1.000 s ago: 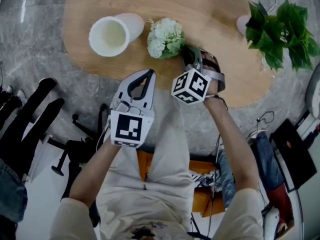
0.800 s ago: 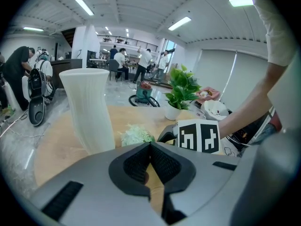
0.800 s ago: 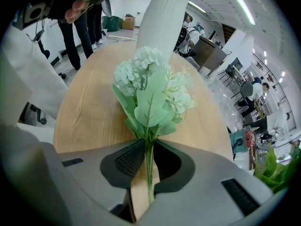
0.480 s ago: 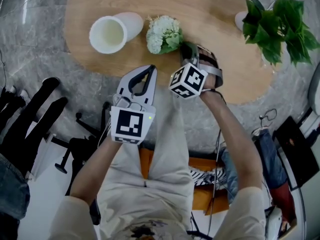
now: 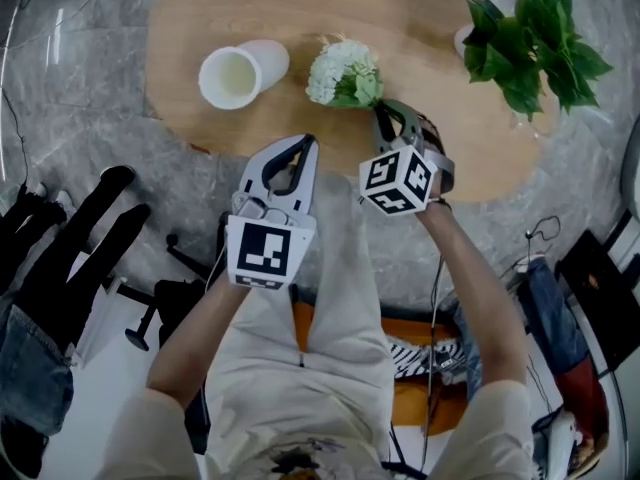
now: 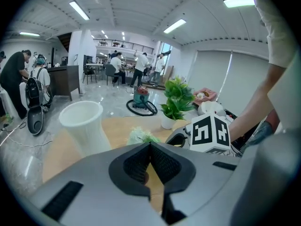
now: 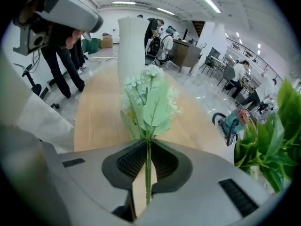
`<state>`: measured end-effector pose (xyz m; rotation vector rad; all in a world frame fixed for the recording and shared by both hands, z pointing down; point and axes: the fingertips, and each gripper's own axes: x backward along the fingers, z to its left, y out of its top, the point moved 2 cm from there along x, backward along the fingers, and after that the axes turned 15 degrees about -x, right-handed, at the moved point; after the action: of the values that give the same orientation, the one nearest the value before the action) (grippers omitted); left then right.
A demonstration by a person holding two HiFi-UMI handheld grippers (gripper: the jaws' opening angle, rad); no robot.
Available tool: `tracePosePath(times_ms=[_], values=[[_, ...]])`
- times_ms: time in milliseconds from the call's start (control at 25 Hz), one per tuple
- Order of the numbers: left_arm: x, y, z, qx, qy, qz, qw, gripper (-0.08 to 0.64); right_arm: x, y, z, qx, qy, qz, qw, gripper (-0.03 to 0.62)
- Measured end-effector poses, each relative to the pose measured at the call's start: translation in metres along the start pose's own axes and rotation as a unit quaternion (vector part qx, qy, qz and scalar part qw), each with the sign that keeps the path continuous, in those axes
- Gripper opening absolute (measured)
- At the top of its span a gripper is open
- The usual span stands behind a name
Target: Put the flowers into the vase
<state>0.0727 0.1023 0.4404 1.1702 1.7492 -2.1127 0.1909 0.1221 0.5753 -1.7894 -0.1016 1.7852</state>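
Note:
A bunch of white flowers with green leaves [image 5: 343, 73] sticks out past my right gripper [image 5: 384, 116] over the wooden table [image 5: 300, 8]. In the right gripper view the thin green stem [image 7: 148, 164] runs between the jaws, which have just been closing and now pinch it, with the blooms [image 7: 149, 98] straight ahead. The white vase [image 5: 232, 76] stands upright to the left of the flowers, its mouth open. My left gripper [image 5: 296, 142] hovers at the table's near edge, shut with nothing in it; its view shows the vase [image 6: 87, 128] and the flowers [image 6: 141, 136] ahead.
A potted green plant [image 5: 525, 43] stands at the table's right end, close to the right gripper. Below the table's near edge lie the grey floor and a dark chair base [image 5: 160, 288]. People stand far off in the room behind [image 6: 14, 79].
Both grippers have risen a little. The right gripper has rolled, its marker cube turning, with the flower stem in its jaws. The vase has not moved.

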Motion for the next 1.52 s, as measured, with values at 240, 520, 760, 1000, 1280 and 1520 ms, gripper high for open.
tracePosePath(times_ms=[240,520,760,1000,1280,1520], values=[[0.016,0.017,-0.004,-0.004,-0.006,-0.01,0.9999,0.008,0.051,0.015,0.004,-0.015,0.004,-0.045,0.999,0.034],[0.035,0.037,0.0,-0.014,-0.008,-0.042,0.999,0.008,0.104,0.052,0.004,-0.077,0.022,-0.122,0.989,0.032],[0.049,0.047,0.009,0.002,-0.007,-0.046,0.9989,0.008,0.14,0.09,0.0,-0.093,0.025,-0.186,0.978,0.031],[0.061,0.059,0.02,0.025,0.0,-0.057,0.9981,0.008,0.169,0.129,0.003,-0.1,0.039,-0.244,0.964,0.032],[0.071,0.061,0.03,0.038,0.009,-0.059,0.9975,0.008,0.178,0.158,0.012,-0.099,0.062,-0.269,0.956,0.031],[0.077,0.056,0.036,0.042,0.014,-0.056,0.9974,0.008,0.18,0.174,0.018,-0.084,0.073,-0.285,0.952,0.031]])
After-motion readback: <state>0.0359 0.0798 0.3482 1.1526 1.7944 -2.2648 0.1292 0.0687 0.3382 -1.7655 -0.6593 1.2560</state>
